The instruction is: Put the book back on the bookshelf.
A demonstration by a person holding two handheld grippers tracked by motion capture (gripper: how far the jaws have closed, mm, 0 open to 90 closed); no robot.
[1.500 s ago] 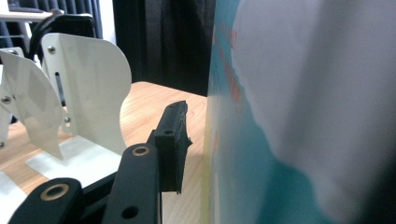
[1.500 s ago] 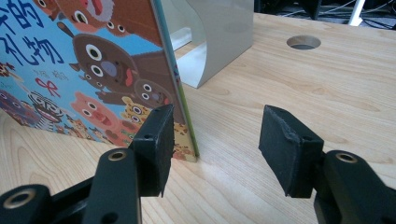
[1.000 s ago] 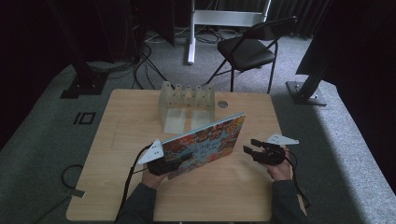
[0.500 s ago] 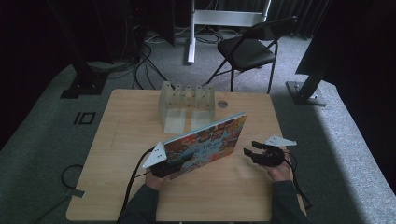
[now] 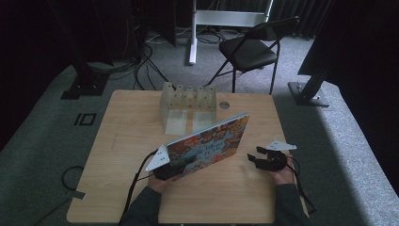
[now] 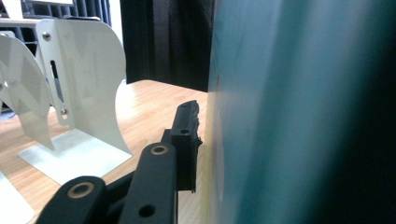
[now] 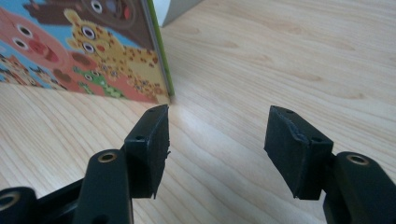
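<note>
Left hand-held gripper [image 5: 165, 170] clamps picture book [image 5: 209, 143] by its lower-left corner, mid-frame, tilted up off the tabletop [image 5: 122, 141]. Looks thin, stiff, glossy, probably light but slippery, so grip near the spine edge. Right hand-held gripper [image 5: 264, 159] wide apart, empty, right of the book. Clear divider rack [image 5: 188, 101] just behind, tight clearance

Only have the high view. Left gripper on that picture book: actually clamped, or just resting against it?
Observer: Clamped. In the left gripper view, the left gripper has a finger pressed flat on the picture book cover.
Operator: Right one holding anything?
Observer: No. The right gripper is open with bare table between its fingers.
Operator: How close to the book?
Observer: Its left finger sits just short of the book's lower corner, not touching.
</note>
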